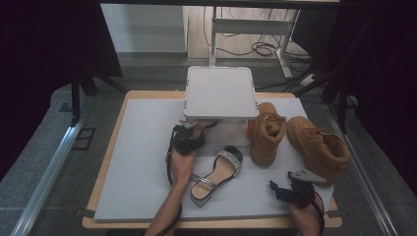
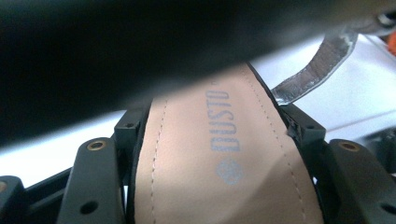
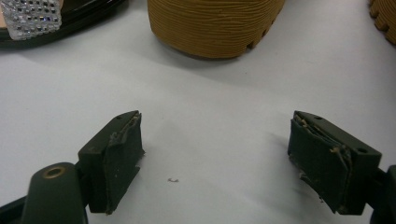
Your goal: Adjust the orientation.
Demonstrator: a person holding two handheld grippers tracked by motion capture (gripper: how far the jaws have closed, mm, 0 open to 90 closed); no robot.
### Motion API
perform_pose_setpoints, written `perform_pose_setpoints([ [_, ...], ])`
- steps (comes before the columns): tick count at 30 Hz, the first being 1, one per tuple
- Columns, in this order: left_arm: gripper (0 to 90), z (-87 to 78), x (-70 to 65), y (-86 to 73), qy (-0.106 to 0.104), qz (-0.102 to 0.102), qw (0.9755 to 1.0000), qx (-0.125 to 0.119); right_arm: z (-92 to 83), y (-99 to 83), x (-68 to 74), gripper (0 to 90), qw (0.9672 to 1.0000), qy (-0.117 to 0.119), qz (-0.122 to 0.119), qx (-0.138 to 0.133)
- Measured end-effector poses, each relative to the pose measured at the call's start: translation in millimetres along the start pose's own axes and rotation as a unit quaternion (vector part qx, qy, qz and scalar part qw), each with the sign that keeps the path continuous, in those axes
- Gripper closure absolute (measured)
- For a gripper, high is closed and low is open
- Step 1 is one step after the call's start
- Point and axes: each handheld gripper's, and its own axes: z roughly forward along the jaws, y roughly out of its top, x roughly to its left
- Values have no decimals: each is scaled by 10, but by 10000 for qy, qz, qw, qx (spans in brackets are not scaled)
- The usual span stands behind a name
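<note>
The sandal [image 2: 219, 172] sits clamped between the jaws of our left gripper [image 1: 189, 135], its tan insole running straight ahead from the pads, toe end pushed under the lower tier of the white shoe rack [image 1: 221, 93] in front of that gripper. We judge that we are sliding it onto the lower shelf.

The risk we see is the loose metallic strap [image 2: 317, 70], which arches up ahead and to the right of the jaws; it could snag on the shelf edge above and twist the sandal out of our grip. The sole is flat and thin, so the pads bite only its narrow sides, and a tilt could let it slip.

The insole is smooth, stitched along its rim and stamped with a brand mark. Its mate [image 1: 216, 174], with a rhinestone band, lies on the white mat [image 1: 137, 162] just right of our left hand. Our right gripper [image 3: 233, 158] rests empty, jaws apart, with the ribbed rubber sole of a tan boot [image 3: 215, 25] ahead of it.
</note>
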Motion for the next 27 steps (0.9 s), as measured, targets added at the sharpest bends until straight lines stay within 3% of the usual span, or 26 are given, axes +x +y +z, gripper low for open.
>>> perform_pose_setpoints([
  [5, 385, 26, -1, 0, 37, 70, 9999, 63, 0, 0, 0, 179, 10000, -2, 1, -3],
  [12, 351, -12, 62, -11, -263, -30, 9995, 144, 0, 0, 1, 179, 10000, 0, -1, 0],
  [18, 306, -112, 73, -66, -380, 54, 9991, 196, 0, 0, 1, 179, 10000, -2, 0, 0],
  [27, 313, -405, 121, -149, -532, 242, 9983, 69, 0, 0, 2, 180, 10000, -7, 3, -2],
])
